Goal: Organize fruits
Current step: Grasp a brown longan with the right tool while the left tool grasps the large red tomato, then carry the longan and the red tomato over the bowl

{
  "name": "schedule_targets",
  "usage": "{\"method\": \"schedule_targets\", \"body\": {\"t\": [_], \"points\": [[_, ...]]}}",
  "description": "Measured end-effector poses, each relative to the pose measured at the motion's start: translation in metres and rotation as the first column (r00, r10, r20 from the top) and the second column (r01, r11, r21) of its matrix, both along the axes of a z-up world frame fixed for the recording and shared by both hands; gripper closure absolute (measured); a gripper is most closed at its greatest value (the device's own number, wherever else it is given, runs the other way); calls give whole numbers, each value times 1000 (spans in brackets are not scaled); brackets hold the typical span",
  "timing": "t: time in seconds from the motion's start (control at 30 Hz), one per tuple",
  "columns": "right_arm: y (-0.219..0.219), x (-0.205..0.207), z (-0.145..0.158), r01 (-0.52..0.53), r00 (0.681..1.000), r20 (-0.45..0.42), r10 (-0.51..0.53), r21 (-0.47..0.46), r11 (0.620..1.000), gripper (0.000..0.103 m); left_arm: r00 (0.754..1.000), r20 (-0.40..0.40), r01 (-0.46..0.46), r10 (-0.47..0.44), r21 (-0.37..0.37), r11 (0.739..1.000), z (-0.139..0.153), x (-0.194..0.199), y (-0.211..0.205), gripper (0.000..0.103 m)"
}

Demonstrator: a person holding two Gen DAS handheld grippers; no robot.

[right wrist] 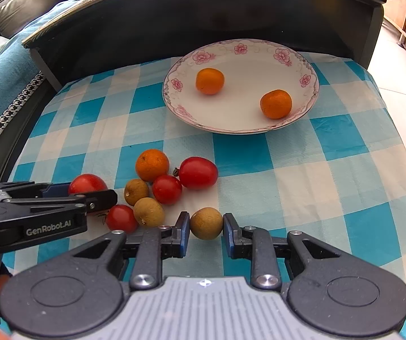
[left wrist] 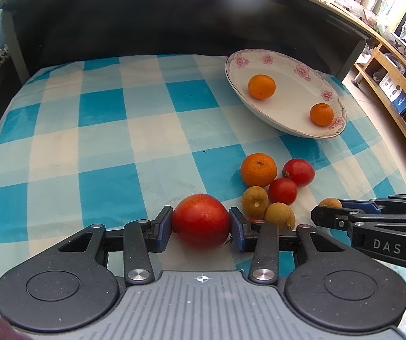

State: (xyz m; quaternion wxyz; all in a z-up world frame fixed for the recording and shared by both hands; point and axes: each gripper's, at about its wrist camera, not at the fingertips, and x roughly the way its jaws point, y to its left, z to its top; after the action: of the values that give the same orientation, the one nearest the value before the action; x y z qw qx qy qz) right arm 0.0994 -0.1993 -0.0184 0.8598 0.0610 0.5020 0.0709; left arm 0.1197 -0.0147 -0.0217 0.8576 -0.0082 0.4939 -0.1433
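The left gripper (left wrist: 200, 225) had its jaws clenched on a red tomato (left wrist: 201, 220) near the counter's (right wrist: 330, 175) front edge. Just right of it lay a cluster of longans, tomatoes and an orange (right wrist: 152, 165). The right gripper (right wrist: 206, 225) grasped a longan (right wrist: 206, 223) on the counter. The plate (right wrist: 309, 85), toward the back edge, held two oranges.
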Motion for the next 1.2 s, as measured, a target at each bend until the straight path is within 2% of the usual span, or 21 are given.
{"method": "schedule_targets", "body": {"t": [0.57,1.2], "points": [[-6,-6,14,23,999,38,-24,28,999,75,999,32,2,0,-48,999,21,-4,2,52],[-14,11,30,43,996,79,-45,27,999,75,996,77,53,-48,-69,996,36,12,-26,52]]}}
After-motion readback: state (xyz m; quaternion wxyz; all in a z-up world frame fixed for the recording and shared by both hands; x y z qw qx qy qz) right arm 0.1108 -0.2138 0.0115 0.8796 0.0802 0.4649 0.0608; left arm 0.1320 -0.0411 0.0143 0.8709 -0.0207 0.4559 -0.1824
